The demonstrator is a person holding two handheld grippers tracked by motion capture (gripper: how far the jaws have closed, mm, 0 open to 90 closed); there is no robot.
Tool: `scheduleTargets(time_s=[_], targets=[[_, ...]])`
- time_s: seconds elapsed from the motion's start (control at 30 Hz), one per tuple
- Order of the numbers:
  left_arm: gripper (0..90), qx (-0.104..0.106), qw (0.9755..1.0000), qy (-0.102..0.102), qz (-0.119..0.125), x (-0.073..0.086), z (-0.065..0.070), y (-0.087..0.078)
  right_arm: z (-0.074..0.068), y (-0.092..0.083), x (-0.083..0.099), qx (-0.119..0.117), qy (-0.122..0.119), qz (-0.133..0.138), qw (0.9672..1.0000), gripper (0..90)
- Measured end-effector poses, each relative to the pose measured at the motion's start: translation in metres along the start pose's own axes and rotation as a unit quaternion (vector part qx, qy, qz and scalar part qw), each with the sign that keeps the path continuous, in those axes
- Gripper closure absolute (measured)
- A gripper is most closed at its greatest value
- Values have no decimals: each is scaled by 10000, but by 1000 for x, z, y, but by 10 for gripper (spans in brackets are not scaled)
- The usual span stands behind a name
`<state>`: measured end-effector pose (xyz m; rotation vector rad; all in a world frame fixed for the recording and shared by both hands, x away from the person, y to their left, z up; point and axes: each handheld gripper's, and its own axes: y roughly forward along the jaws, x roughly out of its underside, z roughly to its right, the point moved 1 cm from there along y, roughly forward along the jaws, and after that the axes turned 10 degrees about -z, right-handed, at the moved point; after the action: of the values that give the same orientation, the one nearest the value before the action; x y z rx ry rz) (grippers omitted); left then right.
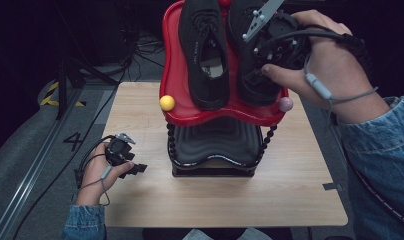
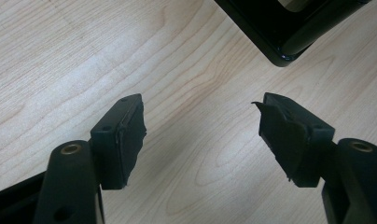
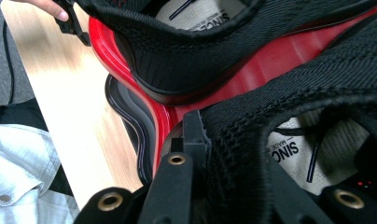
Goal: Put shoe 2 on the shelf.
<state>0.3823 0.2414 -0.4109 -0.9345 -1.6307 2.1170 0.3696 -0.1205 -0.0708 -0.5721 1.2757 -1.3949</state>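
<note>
Two black knit shoes lie side by side on the red top shelf [image 1: 225,116] of a small rack. My right gripper [image 1: 270,55] comes in over the back right and is shut on the right shoe [image 1: 255,85] at its heel collar. In the right gripper view one jaw presses the outside of that shoe [image 3: 289,102] and the other is sunk inside its opening. The left shoe [image 1: 207,55] lies free beside it. My left gripper [image 1: 137,169] rests low over the wooden table [image 1: 140,200] left of the rack, open [image 2: 203,126] with nothing between the pads.
Below the red shelf sits a black ribbed shelf [image 1: 215,145] on beaded posts. A yellow ball [image 1: 166,103] and a pink ball [image 1: 285,104] cap the red shelf's front corners. The rack's black base corner [image 2: 280,42] lies just ahead of the left gripper. Cables trail on the floor at left.
</note>
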Motion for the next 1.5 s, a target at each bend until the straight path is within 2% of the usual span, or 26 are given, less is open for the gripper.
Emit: scheduleTargets(time_s=[0.2,0.4,0.47,0.8,0.87,0.9,0.93,1.03,1.1,1.17,1.4,1.5], targets=[[318,10,10000,-15,3,0,0,0,-1,17,-3,-66,-75,-151,9998,854],[318,-44,10000,37,-1,0,-1,0,-4,23,-5,-54,-50,-198,9998,853],[318,19,10000,3,-6,0,0,0,-4,24,-6,-43,-49,-195,9998,853],[318,37,10000,-15,-18,0,0,0,-6,27,-7,-41,15,-143,9999,835],[318,12,10000,-5,-7,0,0,0,-6,27,-5,-124,114,-123,9998,735],[318,10,10000,-11,-4,0,-1,0,-6,27,-5,-124,114,-123,9998,735],[318,17,10000,-30,6,0,-1,0,-6,28,-2,-133,181,5,9997,655],[318,20,10000,-21,-4,0,-1,0,-5,25,1,-161,260,197,9993,559],[318,23,10000,-18,-3,0,-1,0,-5,21,3,-308,362,308,9984,474],[311,-3,10000,-21,6,0,-1,0,-5,18,5,-342,370,348,9981,460],[307,28,10000,-66,-29,1,0,1,-3,-5,17,-198,457,677,9965,392],[306,18,10000,-42,-32,2,-1,0,-2,-17,23,-104,485,831,9953,389]])
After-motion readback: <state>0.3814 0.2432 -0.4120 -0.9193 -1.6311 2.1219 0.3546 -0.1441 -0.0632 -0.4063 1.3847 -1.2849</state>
